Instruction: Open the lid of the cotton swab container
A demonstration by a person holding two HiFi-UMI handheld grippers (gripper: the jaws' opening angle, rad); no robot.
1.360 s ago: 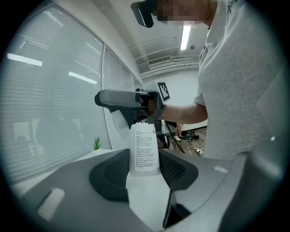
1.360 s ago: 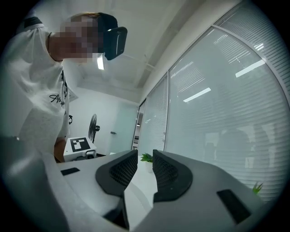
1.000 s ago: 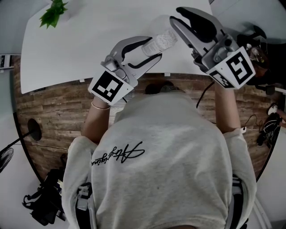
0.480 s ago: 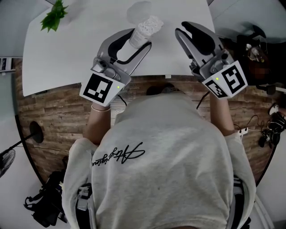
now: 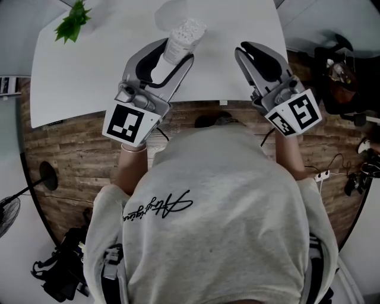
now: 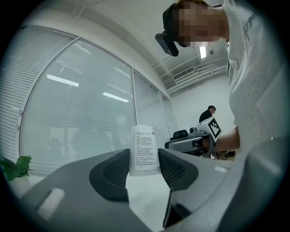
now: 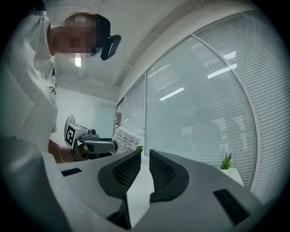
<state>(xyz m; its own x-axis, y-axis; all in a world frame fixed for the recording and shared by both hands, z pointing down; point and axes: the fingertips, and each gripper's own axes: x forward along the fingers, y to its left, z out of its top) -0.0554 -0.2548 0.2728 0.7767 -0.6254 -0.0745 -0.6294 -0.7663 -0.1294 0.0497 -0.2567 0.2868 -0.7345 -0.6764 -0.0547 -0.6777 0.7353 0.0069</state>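
Observation:
My left gripper [image 5: 175,52] is shut on the cotton swab container [image 5: 184,32], a clear cylinder with a printed label, held just above the white table [image 5: 89,65]. Its top is uncovered and the white swab tips show. The left gripper view has the container [image 6: 144,152] upright between both pads. A faint clear round shape, apparently the lid [image 5: 169,12], lies on the table just beyond it. My right gripper [image 5: 249,52] hangs to the right, apart from the container. Its jaws are closing with a narrow gap [image 7: 145,167] and nothing between them.
A small green plant [image 5: 72,21] stands at the table's far left corner. The table's near edge runs just under both grippers, with wood floor below. Cables and dark gear [image 5: 341,65] lie at the right. Window blinds fill the background of both gripper views.
The right gripper drew back from the container's top toward the person and its jaws narrowed. The left gripper carried the container left and further over the table.

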